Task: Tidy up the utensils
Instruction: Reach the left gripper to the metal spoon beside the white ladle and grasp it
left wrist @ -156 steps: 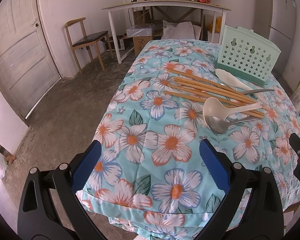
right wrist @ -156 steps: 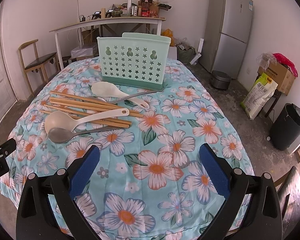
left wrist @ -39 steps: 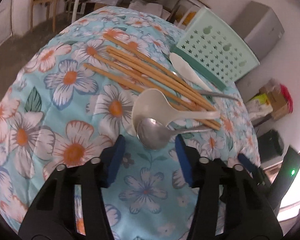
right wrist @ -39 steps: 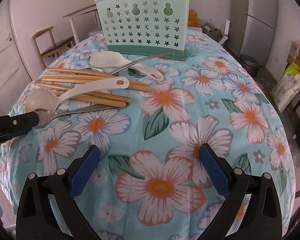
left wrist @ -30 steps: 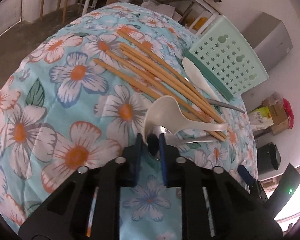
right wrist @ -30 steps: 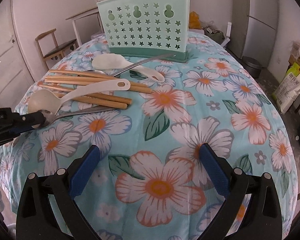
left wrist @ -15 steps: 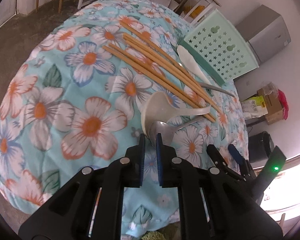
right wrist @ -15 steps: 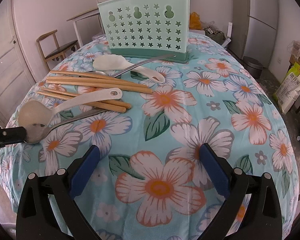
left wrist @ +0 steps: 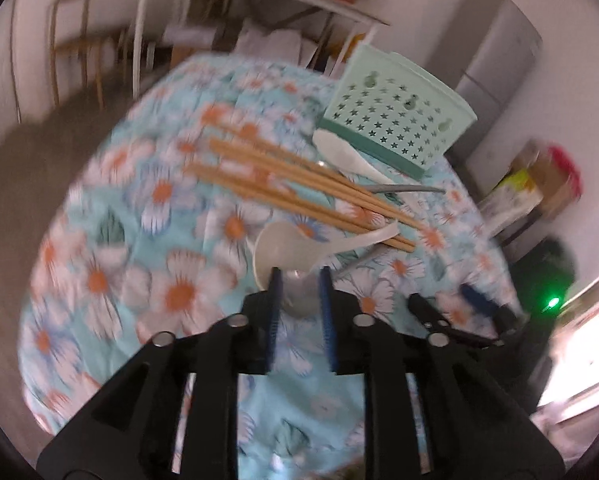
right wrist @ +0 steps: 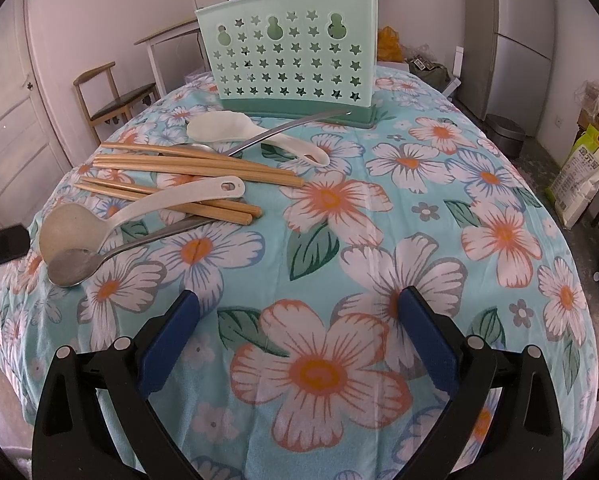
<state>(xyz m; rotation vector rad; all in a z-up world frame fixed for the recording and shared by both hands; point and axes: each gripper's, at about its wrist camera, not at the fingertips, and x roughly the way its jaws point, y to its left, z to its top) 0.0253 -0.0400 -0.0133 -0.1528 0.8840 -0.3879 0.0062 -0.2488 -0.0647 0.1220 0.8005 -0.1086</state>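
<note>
A metal spoon [right wrist: 69, 268] lies flat on the flowered cloth beside a white ladle [right wrist: 139, 208]. In the left wrist view the spoon's bowl [left wrist: 299, 292] shows blurred between the fingers of my left gripper [left wrist: 299, 276], whose jaws are opening, the pads clear of it. From the right wrist view the left gripper [right wrist: 3, 246] sits off to the spoon's left, apart from it. Several wooden chopsticks [right wrist: 179, 164] lie behind the ladle. A white rice paddle [right wrist: 235, 128] rests in front of the mint green star-holed holder [right wrist: 291, 60]. My right gripper [right wrist: 297, 300] hangs open over bare cloth.
A second metal spoon's handle [right wrist: 283, 130] crosses the paddle. The round table [right wrist: 499, 280] drops off on every side. A wooden chair [right wrist: 111, 96], a white door [right wrist: 7, 128], a fridge [right wrist: 515, 36], a sack [right wrist: 587, 172] and a dark bin [left wrist: 547, 268] stand around it.
The left gripper had shut on the metal spoon's bowl and dragged it towards the table edge. Now its jaws have parted, it has lifted and rolled, and the spoon lies free. The right gripper kept still.
</note>
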